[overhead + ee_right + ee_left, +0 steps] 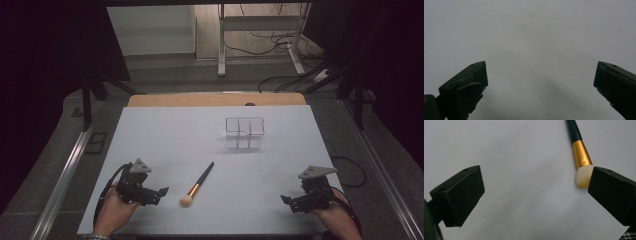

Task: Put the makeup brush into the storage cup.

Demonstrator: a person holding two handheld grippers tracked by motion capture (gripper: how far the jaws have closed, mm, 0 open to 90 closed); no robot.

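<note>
White surface carried everything, and at its near left edge the left gripper rested low in the person's left hand, pointing toward the middle. Its fingers stood wide apart with nothing between them; in the left gripper view the bare sheet showed through the gap.

Just beside that gripper lay the makeup brush, flat on the surface and slanted, its pale bristle head toward the person and its dark handle running away to the far right, a gold ferrule between the two. In the left gripper view the bristle tip sat right at the edge of one finger, close but, as far as could be judged, not touched.

Farther back and right of centre stood a clear divided organizer, upright, its compartments apparently empty, well apart from the brush.

At the near right edge the right gripper rested in the right hand, its fingers also spread wide and holding nothing, over plain surface.

The step in hand looked like the approach to the brush, with no grasp made. The next move would probably call for the left gripper to shift sideways until the ferrule or handle lay between its fingers, then close there rather than on the soft bristles, since a thin round handle lying flat could roll or slip away.
</note>
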